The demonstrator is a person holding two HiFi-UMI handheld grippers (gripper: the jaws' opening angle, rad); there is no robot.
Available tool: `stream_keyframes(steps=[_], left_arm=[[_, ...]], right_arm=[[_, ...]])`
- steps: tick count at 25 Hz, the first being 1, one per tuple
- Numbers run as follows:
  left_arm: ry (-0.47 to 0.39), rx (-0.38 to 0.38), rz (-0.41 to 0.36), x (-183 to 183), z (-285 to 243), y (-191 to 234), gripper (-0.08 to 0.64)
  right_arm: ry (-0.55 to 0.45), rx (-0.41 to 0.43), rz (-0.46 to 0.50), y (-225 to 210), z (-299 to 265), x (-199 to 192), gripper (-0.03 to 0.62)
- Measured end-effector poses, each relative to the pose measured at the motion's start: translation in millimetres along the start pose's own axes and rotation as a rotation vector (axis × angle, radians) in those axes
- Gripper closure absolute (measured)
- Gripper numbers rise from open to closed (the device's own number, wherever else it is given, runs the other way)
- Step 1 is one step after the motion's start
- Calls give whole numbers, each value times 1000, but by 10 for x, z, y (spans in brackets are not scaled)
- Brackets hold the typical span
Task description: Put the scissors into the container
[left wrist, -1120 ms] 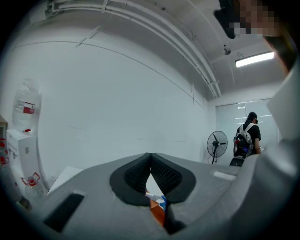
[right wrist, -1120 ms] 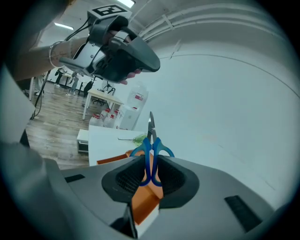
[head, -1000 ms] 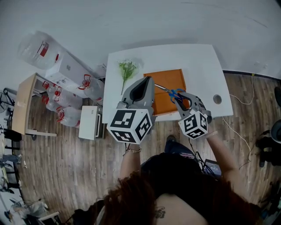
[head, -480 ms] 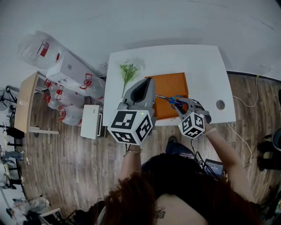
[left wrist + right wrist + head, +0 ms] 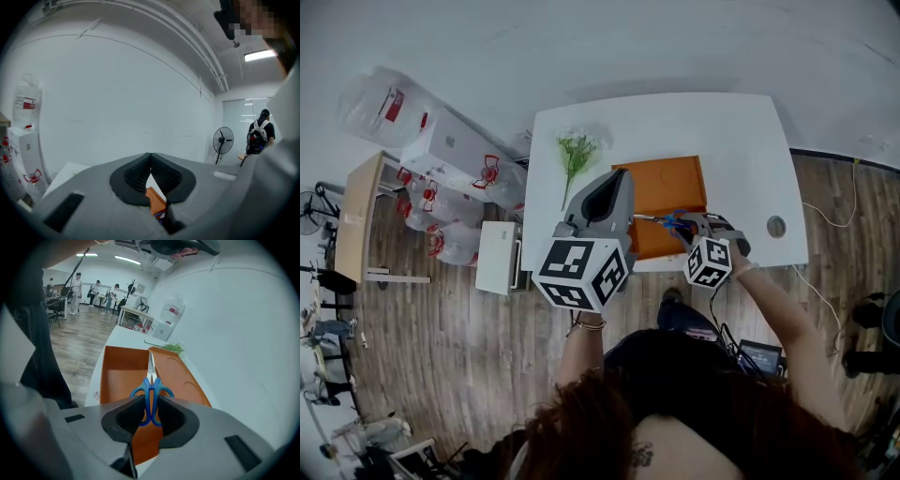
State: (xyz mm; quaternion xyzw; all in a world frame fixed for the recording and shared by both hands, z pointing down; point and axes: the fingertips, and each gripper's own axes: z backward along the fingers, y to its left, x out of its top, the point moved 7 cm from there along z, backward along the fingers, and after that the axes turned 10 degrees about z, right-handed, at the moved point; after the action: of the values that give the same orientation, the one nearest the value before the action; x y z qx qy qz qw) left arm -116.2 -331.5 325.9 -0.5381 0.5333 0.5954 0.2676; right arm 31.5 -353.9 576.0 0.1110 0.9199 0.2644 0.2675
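Right gripper: clamping jaws on the blue handles of the scissors, holding the blades out over the orange container on the white table. Left gripper: keeping jaws pressed together on nothing, hovering beside it.

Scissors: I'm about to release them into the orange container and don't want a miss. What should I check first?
1. Grip: right hand-held gripper shut on the scissors by the blue handles: ok.
2. Blades closed: ok.
3. Blades over the container: ok.
4. Tips touching its floor: cannot tell.
5. Other hand: left hand-held gripper shut, empty: ok.
6. Stray items: green sprig outside the container: ok.
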Motion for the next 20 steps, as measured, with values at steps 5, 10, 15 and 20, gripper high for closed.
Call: stream_keyframes(steps=[5, 10, 15, 20], left_arm=[[16, 4, 3, -39, -39, 30, 545], [23, 13, 6, -34, -68, 83, 543], [24, 18, 5, -35, -50, 101, 543], [25, 22, 8, -29, -38, 112, 543]], right_arm=[[53, 82, 55, 79, -181, -47, 512], [123, 139, 69, 81, -337, -90, 512], [184, 194, 57, 87, -412, -89, 512], [233, 233, 53, 88, -447, -78, 511]])
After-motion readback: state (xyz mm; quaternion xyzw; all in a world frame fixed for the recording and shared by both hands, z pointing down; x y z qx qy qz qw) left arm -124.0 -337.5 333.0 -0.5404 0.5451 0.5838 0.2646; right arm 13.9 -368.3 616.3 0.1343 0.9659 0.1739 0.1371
